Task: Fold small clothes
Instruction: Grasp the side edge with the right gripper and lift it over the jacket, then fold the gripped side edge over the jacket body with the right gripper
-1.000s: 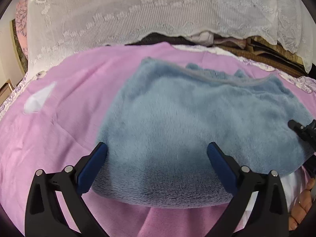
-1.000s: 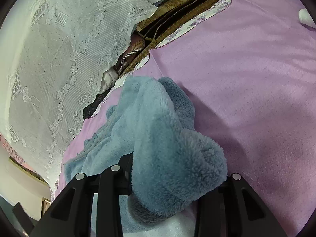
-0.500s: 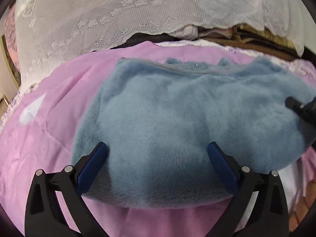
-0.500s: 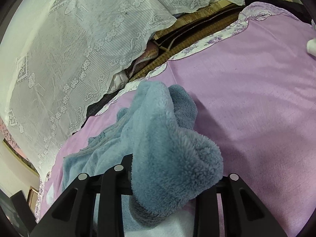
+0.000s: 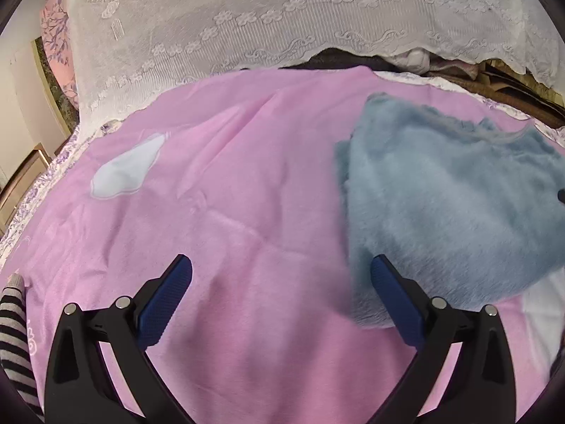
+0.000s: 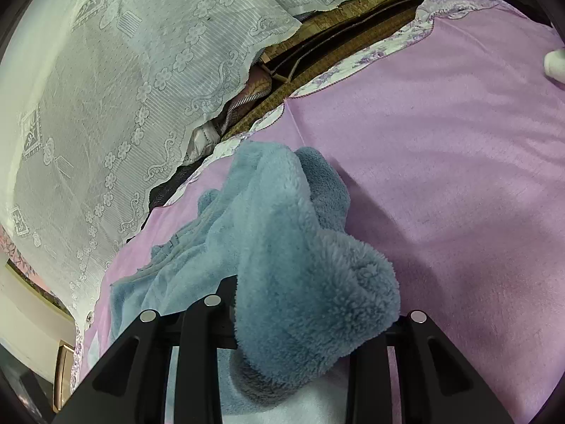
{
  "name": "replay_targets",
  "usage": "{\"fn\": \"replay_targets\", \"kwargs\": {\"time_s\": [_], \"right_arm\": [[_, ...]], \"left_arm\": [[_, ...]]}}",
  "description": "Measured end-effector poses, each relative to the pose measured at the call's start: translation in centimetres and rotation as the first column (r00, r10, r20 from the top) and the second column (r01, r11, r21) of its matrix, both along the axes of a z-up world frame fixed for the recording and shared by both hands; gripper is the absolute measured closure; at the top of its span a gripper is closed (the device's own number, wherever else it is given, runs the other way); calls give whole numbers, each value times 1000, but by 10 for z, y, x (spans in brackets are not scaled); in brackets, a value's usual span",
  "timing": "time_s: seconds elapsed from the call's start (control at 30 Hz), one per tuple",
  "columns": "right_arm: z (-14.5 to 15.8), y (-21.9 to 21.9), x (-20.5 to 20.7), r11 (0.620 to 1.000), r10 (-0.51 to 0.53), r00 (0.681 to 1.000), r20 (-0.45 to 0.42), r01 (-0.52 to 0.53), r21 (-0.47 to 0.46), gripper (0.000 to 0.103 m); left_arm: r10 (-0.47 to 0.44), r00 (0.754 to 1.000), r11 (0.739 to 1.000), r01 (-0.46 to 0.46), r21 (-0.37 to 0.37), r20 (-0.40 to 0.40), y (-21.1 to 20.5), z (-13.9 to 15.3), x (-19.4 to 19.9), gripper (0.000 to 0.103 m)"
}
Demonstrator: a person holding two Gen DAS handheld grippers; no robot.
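Observation:
A fluffy blue-grey fleece garment (image 5: 448, 205) lies on a pink blanket (image 5: 229, 212), at the right of the left wrist view. My left gripper (image 5: 280, 296) is open and empty, over bare blanket; its right finger (image 5: 395, 300) is at the garment's left edge. In the right wrist view my right gripper (image 6: 303, 339) is shut on a bunched fold of the fleece garment (image 6: 282, 254), which hides the fingertips. The rest of the garment trails away to the left.
A white lace cover (image 5: 282, 17) hangs behind the blanket. A pale cloud patch (image 5: 123, 173) is on the blanket at left. A striped cloth (image 5: 14, 335) shows at the lower left edge. Dark clutter (image 6: 317, 56) lies beyond the blanket's floral border.
My left gripper has moved left, off the garment, so that it is now over bare blanket at the garment's left edge. My right gripper still grips the same fold.

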State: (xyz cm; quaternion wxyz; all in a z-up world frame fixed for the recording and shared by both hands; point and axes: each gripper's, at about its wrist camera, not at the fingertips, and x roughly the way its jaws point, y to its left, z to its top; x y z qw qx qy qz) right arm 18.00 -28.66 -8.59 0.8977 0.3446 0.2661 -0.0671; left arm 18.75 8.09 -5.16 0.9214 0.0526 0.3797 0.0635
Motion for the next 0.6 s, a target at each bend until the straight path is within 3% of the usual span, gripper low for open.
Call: {"fn": "replay_targets", "kwargs": {"time_s": [0.17,0.33,0.6], "right_arm": [[12,6,-2,1000,-21,1000,-1,21,-17,72],[25,15,-3,998,-49,999,16,50,-29,73],[63,61,-3,987,-26,997,75,38,-157,75]], "left_arm": [[-10,1000,1000,10,-27,-11,1,-20,5,4],[-16,1000,1000,16,-15,11,-2,-18,4,4],[-15,1000,999,15,-28,22,2,-12,5,4]]}}
